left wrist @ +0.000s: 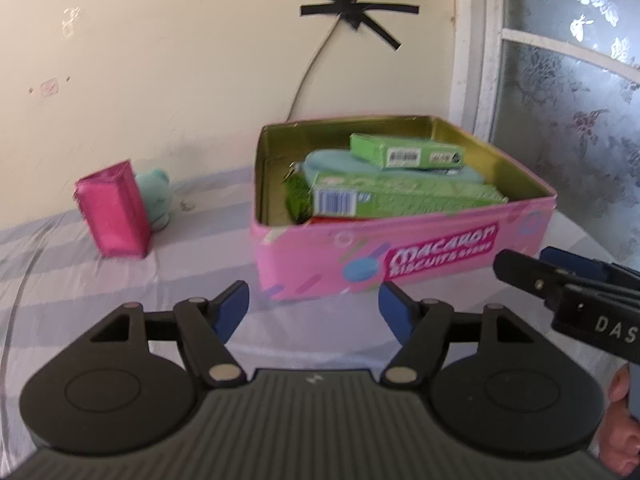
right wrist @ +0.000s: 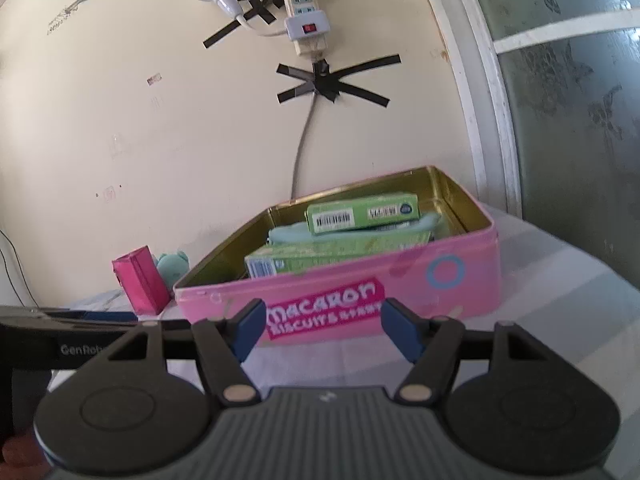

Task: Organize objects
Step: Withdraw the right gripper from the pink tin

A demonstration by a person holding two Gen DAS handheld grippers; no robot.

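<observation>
A pink Macaron biscuit tin stands open on the striped cloth, also in the right wrist view. Inside lie a small green box on a light blue pouch, and a long green box in front. A pink carton stands to the left, with a mint plush toy behind it. My left gripper is open and empty, just short of the tin's front wall. My right gripper is open and empty, in front of the tin.
The right gripper's fingers reach in from the right in the left wrist view. A cream wall with a taped cable and a power strip stands behind. A frosted patterned window is at the right.
</observation>
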